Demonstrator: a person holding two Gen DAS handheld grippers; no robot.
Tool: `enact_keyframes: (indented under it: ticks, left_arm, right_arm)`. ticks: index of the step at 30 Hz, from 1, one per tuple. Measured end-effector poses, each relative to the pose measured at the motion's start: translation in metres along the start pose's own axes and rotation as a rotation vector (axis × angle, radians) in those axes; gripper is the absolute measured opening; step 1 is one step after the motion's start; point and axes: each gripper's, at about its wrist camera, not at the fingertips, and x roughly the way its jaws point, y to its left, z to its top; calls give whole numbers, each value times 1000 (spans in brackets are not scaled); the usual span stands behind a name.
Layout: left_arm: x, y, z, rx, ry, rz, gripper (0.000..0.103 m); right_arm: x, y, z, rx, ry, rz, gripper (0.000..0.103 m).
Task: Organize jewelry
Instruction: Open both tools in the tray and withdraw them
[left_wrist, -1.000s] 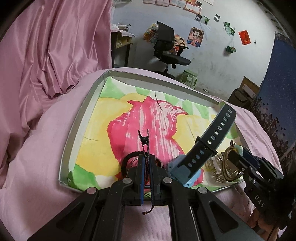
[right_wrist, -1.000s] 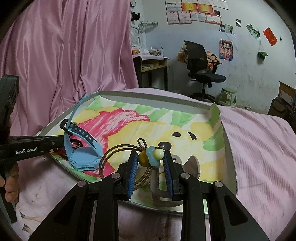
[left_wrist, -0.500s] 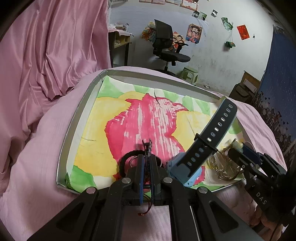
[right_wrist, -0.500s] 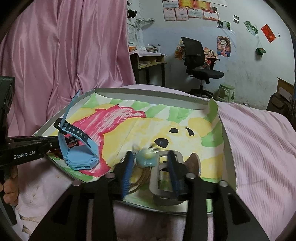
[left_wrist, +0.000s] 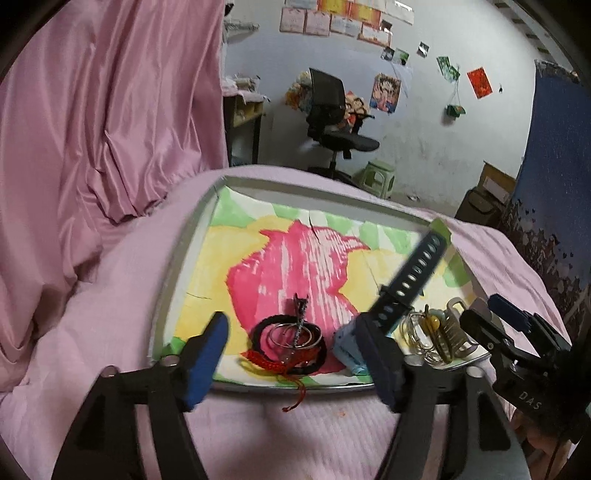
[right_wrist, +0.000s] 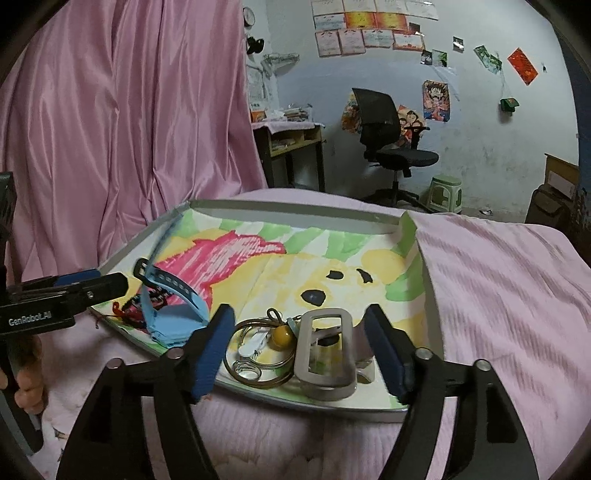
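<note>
Both hand-held grippers (left_wrist: 299, 354) (right_wrist: 301, 345) opened since 1 s ago; jewelry (right_wrist: 258, 347) dropped in tray (right_wrist: 295, 212).

blue watch (right_wrist: 173, 321), rings (left_wrist: 293, 334), hair claw (right_wrist: 327, 354) lying in tray (right_wrist: 295, 210)

A home bedroom: pink bedding (right_wrist: 498, 266), desk chair (right_wrist: 388, 136), wall posters (right_wrist: 436, 96).

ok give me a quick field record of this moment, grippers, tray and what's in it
left gripper: open, empty, over tray's near edge
right gripper: open, empty, jaws either side of clip and rings
tray: on pink bedding, lined with painted paper
watch: blue, strap arching up
black band: flat, metal rings inside it, dark clip across them
red cord: tail hangs over tray edge
rings: gold, yellow bead attached
clip: silver, beside rings
</note>
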Motion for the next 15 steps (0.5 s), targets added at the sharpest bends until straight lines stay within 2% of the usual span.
enact_keyframes:
  ticks: [3,7,11,15]
  left_arm:
    - [-14,0,-3,4,-51,10,84]
    - [-31,-1,-9,17,-113,35,96]
    - [-49,-3,-16,26,-176,46,101]
    - [-64,-5,-23,28,-224,40,102]
  right_arm:
    - [-9,0,0,3,-26,4,84]
    - [-23,0,0,14,-62,14,93]
    - [-38,-1,-2,28,-97,27,100]
    - [-52,-2,-5,39,-124,39,101]
